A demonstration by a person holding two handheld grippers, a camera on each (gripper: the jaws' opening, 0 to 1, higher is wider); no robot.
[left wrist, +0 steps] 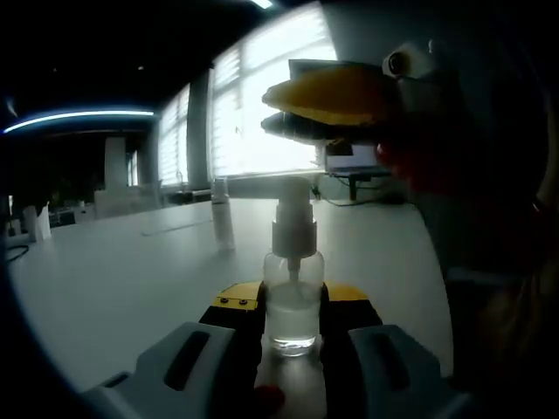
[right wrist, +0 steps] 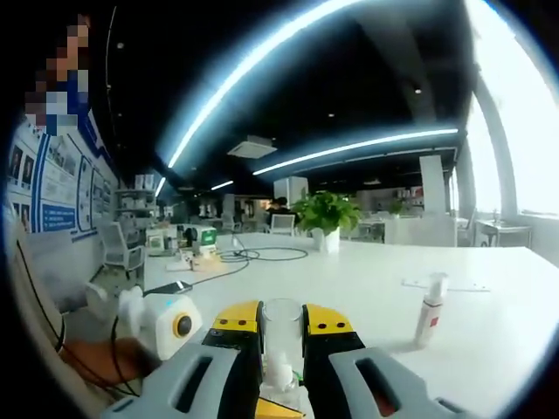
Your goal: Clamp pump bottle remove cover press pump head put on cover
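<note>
Gripping bottle (left wrist: 293,305) upright, left claw (left wrist: 293,336) narrow around its body, over surface (left wrist: 122,271). Right claw (right wrist: 281,349) holds clear cover (right wrist: 281,336), mouth apparently down. In left gripper view right claw hovers directly above pump head (left wrist: 293,196); next move looks like straight descent.

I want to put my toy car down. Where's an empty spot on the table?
Bare table lies left of the clamped pump bottle, nearer than the small spare bottle. Another open patch lies between the plant and that spare bottle. Crowded: the cables and gadgets beside them.
</note>
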